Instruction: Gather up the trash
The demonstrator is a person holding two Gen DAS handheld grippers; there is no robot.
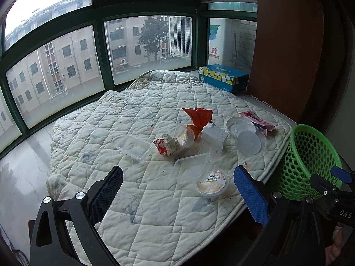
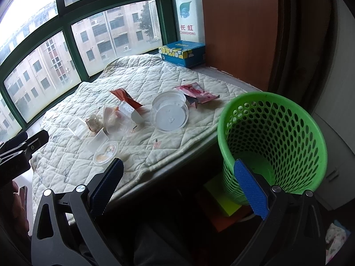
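Note:
Trash lies on a white quilted mat (image 1: 137, 115): a small sealed cup (image 1: 212, 183), clear plastic trays (image 1: 134, 148), a crumpled wrapper (image 1: 166, 143), an orange packet (image 1: 198, 116), a white foam block (image 1: 215, 135), clear round lids (image 1: 248, 141) and a pink wrapper (image 1: 257, 119). A green mesh basket (image 2: 273, 141) stands at the mat's right edge. My left gripper (image 1: 177, 177) is open and empty above the mat's near part. My right gripper (image 2: 177, 173) is open and empty, its right finger in front of the basket.
A blue tissue box (image 1: 223, 77) sits at the back by the window (image 1: 66, 66). A brown cabinet panel (image 1: 286, 44) stands to the right. Bare sill (image 1: 20, 177) lies left of the mat. A yellow pad (image 2: 221, 199) lies below the sill edge.

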